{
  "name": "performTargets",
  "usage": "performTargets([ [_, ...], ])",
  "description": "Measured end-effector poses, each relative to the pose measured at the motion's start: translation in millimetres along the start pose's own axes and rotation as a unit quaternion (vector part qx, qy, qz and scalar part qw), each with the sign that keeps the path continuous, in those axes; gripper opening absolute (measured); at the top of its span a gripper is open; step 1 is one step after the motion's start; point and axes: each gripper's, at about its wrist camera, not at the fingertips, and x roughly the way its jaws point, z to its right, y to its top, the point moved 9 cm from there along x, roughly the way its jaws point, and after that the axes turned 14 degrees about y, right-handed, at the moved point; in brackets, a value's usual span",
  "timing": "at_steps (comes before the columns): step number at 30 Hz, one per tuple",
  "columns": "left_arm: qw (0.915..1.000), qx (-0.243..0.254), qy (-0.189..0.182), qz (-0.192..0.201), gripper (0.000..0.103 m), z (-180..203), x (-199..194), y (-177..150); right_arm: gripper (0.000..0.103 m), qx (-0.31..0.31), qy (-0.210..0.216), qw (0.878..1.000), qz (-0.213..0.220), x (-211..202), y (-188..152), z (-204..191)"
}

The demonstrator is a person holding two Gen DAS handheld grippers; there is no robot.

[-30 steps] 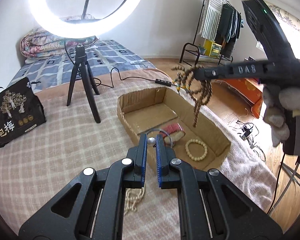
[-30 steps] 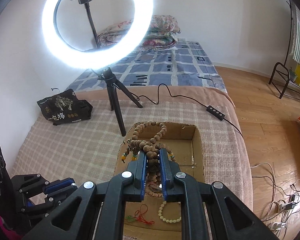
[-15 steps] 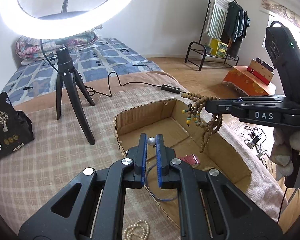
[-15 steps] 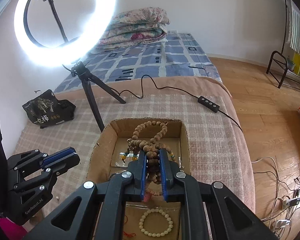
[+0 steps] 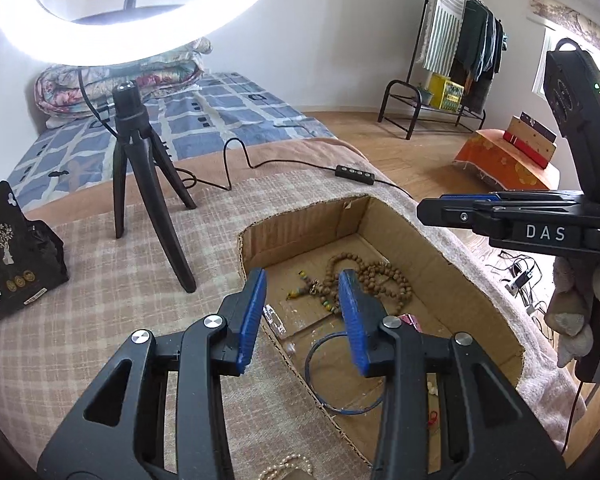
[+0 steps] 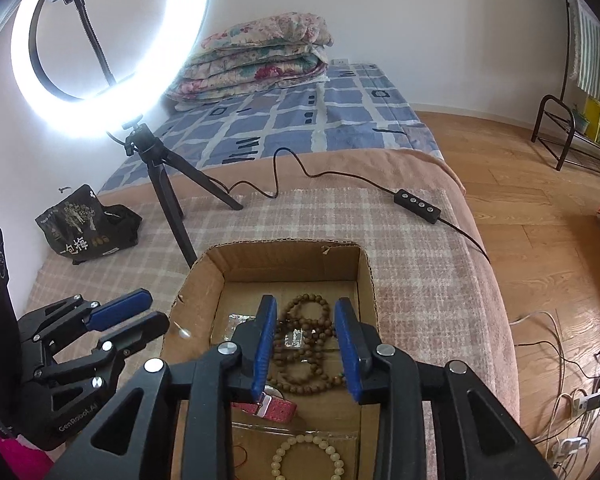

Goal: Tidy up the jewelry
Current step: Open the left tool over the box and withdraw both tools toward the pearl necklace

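An open cardboard box (image 5: 452, 280) (image 6: 204, 276) sits on the plaid blanket. A long brown bead necklace (image 5: 376, 276) (image 6: 304, 344) lies on its floor. A blue hoop (image 5: 324, 364), a red strap watch (image 6: 276, 406) and a cream bead bracelet (image 6: 308, 460) also lie inside. A small pearl pin (image 6: 184, 332) shows in mid-air beside the box's left wall. My left gripper (image 5: 302, 316) (image 6: 128, 320) is open and empty over the box's left rim. My right gripper (image 6: 304, 344) (image 5: 456, 210) is open and empty above the necklace.
A ring light on a black tripod (image 5: 140, 184) (image 6: 164, 184) stands on the blanket behind the box. Its cable and controller (image 6: 416, 206) run to the right. A black snack bag (image 5: 12, 256) lies at the left. A cream pearl strand (image 5: 288, 468) lies on the blanket by the box.
My right gripper opened and let go of the brown bead necklace, which now lies in the box. My left gripper opened and released the pearl pin and blue hoop.
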Motion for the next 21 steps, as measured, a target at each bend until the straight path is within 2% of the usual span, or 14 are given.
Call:
performTargets([
  [2,1.0,-0.001,0.002,0.001,0.038,-1,-2,0,0.041,0.001,-0.003,1.0,0.005,-4,0,0],
  [8,1.0,-0.002,0.005,0.004,0.038,-4,-12,0,0.043,-0.006,-0.012,1.0,0.007,-12,-3,-5],
  [12,0.9999,-0.008,0.007,0.008,0.038,-9,-24,2,0.055,-0.01,-0.018,1.0,0.014,-22,-6,-12],
  [16,0.9998,-0.01,0.011,0.014,0.038,-17,-39,2,0.061,-0.016,-0.02,0.999,0.019,-33,-7,-20],
  [18,0.9997,-0.011,0.013,0.017,0.038,-23,-47,1,0.072,-0.021,-0.023,0.999,0.023,-39,-10,-26],
  [21,0.9995,-0.012,0.017,0.022,0.038,-33,-60,-1,0.081,-0.027,-0.022,0.999,0.028,-47,-16,-35],
])
